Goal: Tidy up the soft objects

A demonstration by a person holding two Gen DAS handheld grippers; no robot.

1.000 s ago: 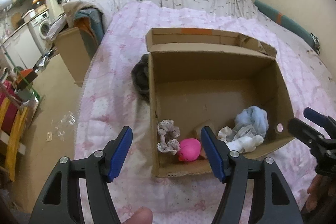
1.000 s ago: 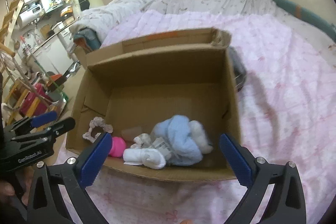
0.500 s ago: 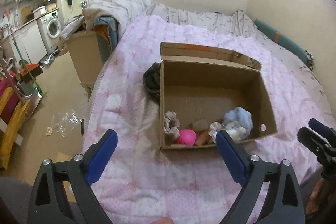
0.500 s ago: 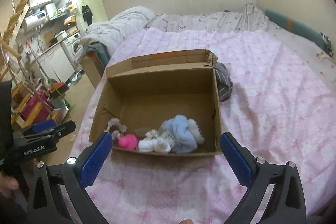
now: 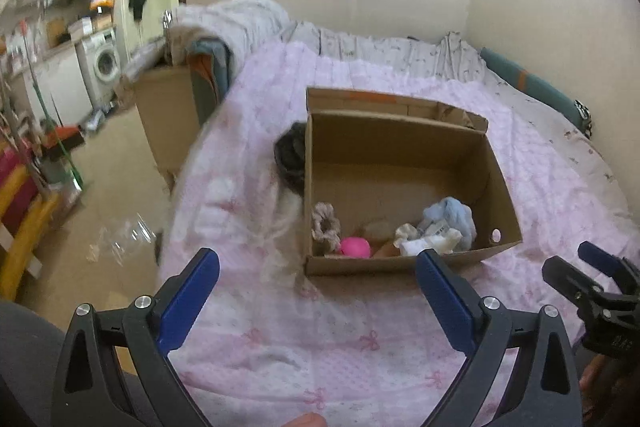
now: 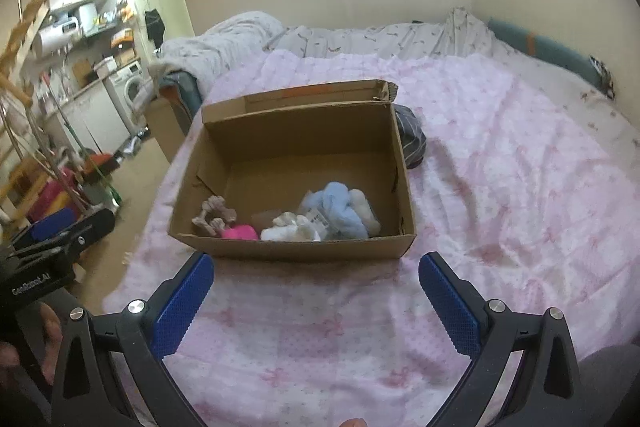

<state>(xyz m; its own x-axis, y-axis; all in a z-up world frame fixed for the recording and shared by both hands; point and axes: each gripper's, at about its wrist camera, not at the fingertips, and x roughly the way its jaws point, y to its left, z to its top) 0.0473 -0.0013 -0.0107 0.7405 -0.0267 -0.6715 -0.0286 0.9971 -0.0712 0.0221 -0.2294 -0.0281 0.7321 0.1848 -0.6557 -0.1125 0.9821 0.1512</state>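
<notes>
An open cardboard box [image 5: 400, 267] [image 6: 292, 247] stands on the pink quilt. Along its near wall inside lie a beige scrunchie [image 5: 325, 223] [image 6: 214, 213], a pink ball [image 5: 354, 247] [image 6: 240, 233], white socks [image 5: 432, 245] [image 6: 290, 229] and a pale blue soft bundle [image 5: 452, 215] [image 6: 340, 207]. My left gripper [image 5: 317, 255] hovers short of the box, open wide and empty. My right gripper [image 6: 316, 259] is likewise open and empty in front of the box. Each gripper also shows at the edge of the other's view, the right gripper [image 5: 592, 275] and the left gripper [image 6: 68, 227].
A dark striped cloth [image 5: 290, 155] [image 6: 410, 139] lies on the quilt against the box's far side. A rumpled duvet [image 5: 240, 23] is heaped at the bed's head over a second cardboard box [image 5: 168, 111]. Floor clutter and a washing machine [image 5: 104, 63] are on the left.
Both grippers have drawn back from the box, so it looks smaller and farther. The left gripper's jaws have spread wider. The things in the box have not moved.
</notes>
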